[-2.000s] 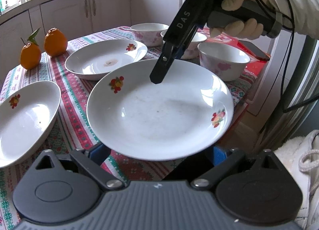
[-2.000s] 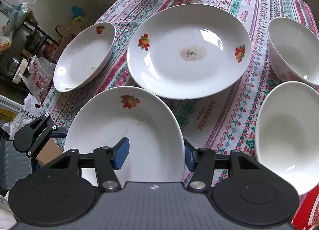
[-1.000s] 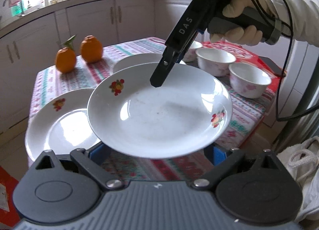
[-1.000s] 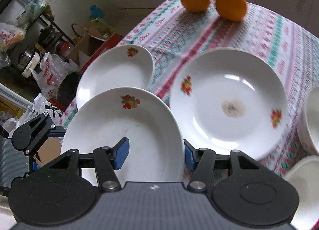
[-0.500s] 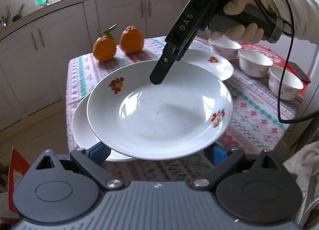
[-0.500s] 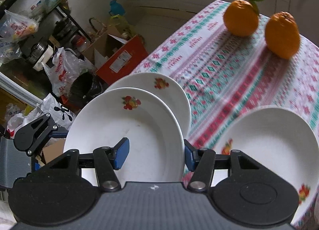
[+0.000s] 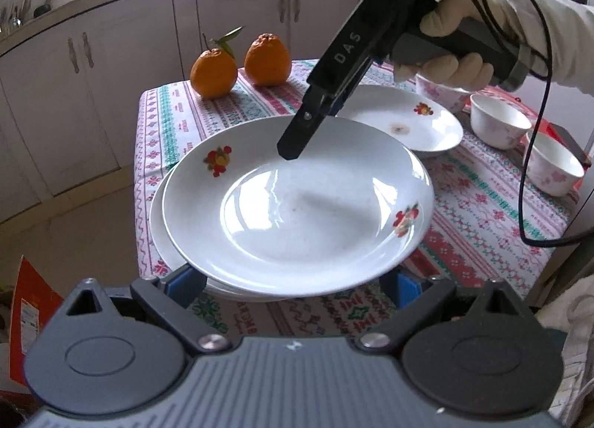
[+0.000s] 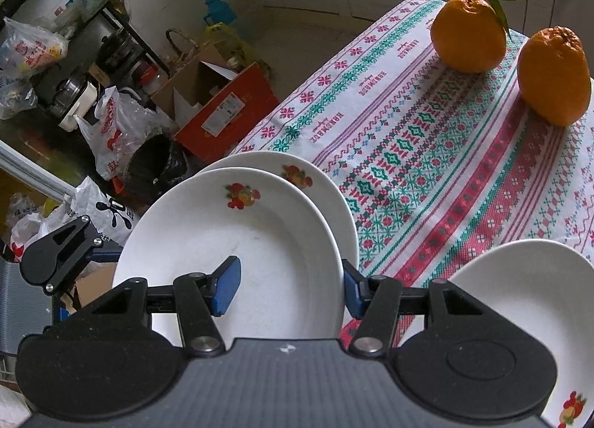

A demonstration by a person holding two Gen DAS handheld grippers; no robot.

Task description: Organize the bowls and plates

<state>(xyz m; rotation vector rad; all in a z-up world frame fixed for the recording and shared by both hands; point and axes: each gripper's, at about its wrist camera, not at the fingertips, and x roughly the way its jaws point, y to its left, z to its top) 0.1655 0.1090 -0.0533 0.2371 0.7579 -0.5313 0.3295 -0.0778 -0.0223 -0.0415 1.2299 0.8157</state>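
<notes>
Left wrist view shows three plates, three bowls and two oranges on your patterned tablecloth. You carry one white plate with fruit motifs between both claws, just above a second plate that lies at the near corner of the surface; only its left rim peeks out from under the carried one. Your left claw has its blue pads at the near rim of the carried plate, one on each side, but the plate hides the contact, so I cannot tell whether they are clenched on it. Your right claw, gripped in your gloved right hand, comes down from the upper right and is clenched on the far rim of the same plate.

A third plate, with a brown stain at its middle, rests farther back on the cloth. Three small white bowls with pink flowers stand in a line along the right side: the farthest bowl, the middle bowl and the nearest bowl. Two oranges sit at the far end, the leafy orange beside the knobbly orange

Right wrist view confirms the stack: carried plate over the lower one, offset toward you
</notes>
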